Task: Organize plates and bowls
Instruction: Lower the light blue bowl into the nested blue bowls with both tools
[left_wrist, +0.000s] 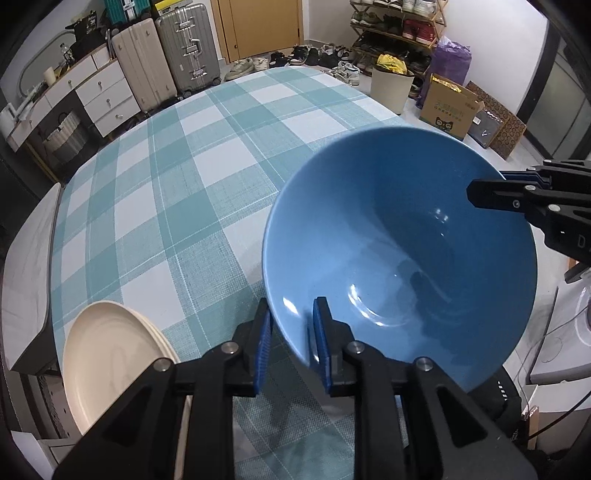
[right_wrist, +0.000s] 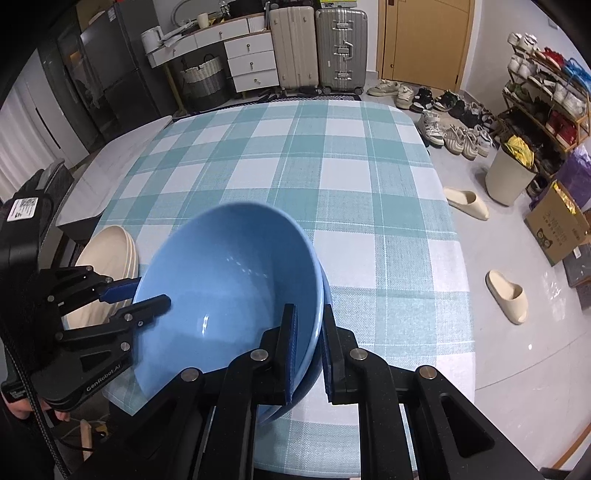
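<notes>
A blue bowl (left_wrist: 399, 240) (right_wrist: 221, 306) hangs tilted over the near part of the checked table (left_wrist: 184, 184) (right_wrist: 295, 166). My right gripper (right_wrist: 308, 312) (left_wrist: 487, 182) is shut on its right rim, one pad inside and one on the darker outer wall. My left gripper (left_wrist: 291, 306) (right_wrist: 151, 292) straddles the opposite rim with its jaws slightly apart. A thin gap shows between the outer pad and the bowl wall. A stack of cream plates (left_wrist: 110, 354) (right_wrist: 110, 251) lies on the table just left of the bowl.
A pale side surface (left_wrist: 29, 266) (right_wrist: 122, 158) adjoins the table on the left. Right of the table is floor with slippers (right_wrist: 506, 295), a bin (right_wrist: 509, 177) and a cardboard box (right_wrist: 557, 225). Suitcases and drawers stand beyond the far edge.
</notes>
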